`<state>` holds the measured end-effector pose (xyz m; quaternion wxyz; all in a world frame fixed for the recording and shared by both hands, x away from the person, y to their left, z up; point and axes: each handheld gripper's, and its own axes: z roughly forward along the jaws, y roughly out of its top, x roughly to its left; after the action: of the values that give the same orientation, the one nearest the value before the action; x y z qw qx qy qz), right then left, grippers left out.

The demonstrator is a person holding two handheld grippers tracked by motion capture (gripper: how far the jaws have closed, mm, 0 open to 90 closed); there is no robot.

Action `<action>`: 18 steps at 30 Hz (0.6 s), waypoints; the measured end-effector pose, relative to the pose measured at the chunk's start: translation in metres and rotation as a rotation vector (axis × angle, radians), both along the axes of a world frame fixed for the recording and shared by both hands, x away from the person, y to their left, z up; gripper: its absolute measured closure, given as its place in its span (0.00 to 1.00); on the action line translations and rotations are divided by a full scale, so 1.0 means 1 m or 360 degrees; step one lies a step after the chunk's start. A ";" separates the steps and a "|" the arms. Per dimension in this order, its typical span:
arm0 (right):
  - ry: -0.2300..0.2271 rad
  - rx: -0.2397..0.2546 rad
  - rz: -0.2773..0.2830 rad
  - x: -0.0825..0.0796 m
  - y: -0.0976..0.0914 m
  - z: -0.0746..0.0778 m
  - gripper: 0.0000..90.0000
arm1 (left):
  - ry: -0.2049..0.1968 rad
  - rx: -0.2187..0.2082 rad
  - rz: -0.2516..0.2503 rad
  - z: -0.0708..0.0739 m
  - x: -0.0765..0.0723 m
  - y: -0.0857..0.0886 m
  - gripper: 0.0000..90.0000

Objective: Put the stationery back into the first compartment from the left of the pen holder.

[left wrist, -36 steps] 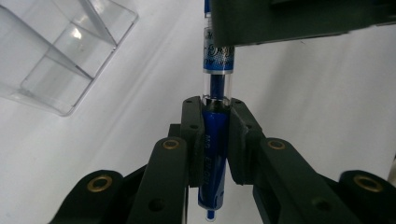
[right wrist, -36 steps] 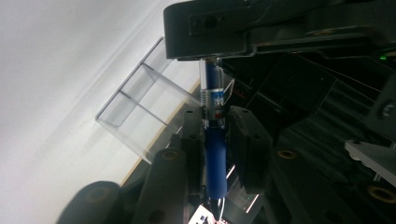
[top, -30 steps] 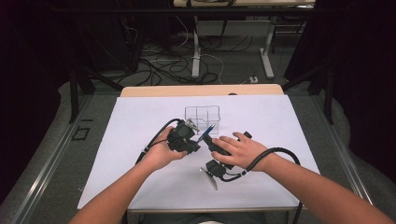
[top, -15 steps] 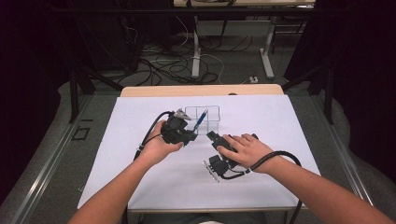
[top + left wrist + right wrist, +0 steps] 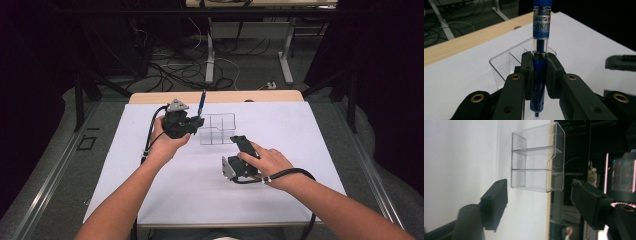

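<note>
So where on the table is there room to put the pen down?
The white sheet is bare right of the clear box, and along the near edge, and left of the left tool. It is crowded in the middle, around the box and right tool.

1. Your blue pen has a clear upper barrel with a blue printed label. It stands nearly upright, tip down, clamped between the pads of your left claw, raised beside the organizer's left end.
2. Your clear plastic organizer sits on the white worktop, open at the top, with thin dividers splitting it into compartments.
</note>
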<state>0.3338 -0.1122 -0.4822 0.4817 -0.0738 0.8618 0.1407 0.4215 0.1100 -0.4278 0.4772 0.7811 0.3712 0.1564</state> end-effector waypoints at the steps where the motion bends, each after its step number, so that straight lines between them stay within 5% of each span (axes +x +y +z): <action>1: 0.0026 0.0030 -0.0017 0.001 0.000 0.000 0.30 | -0.0004 -0.0021 0.0014 0.000 0.002 0.001 0.88; 7: 0.0278 0.0227 -0.0187 0.005 -0.004 -0.004 0.21 | -0.0030 -0.0105 0.0066 -0.005 0.013 -0.001 0.88; 13: 0.0409 0.0408 -0.0271 0.009 -0.008 -0.011 0.18 | -0.0086 -0.0140 0.0090 -0.013 0.023 -0.009 0.88; 16: 0.0464 0.0458 -0.0403 0.009 -0.009 -0.010 0.18 | -0.0099 -0.0142 0.0099 -0.020 0.029 -0.013 0.88; 18: 0.0501 0.0530 -0.0370 0.014 -0.012 -0.011 0.17 | -0.0107 -0.0152 0.0107 -0.024 0.033 -0.015 0.88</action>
<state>0.3474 -0.1238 -0.4935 0.3602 0.1290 0.8938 0.2340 0.4544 0.0946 -0.4519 0.5205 0.7388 0.3881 0.1806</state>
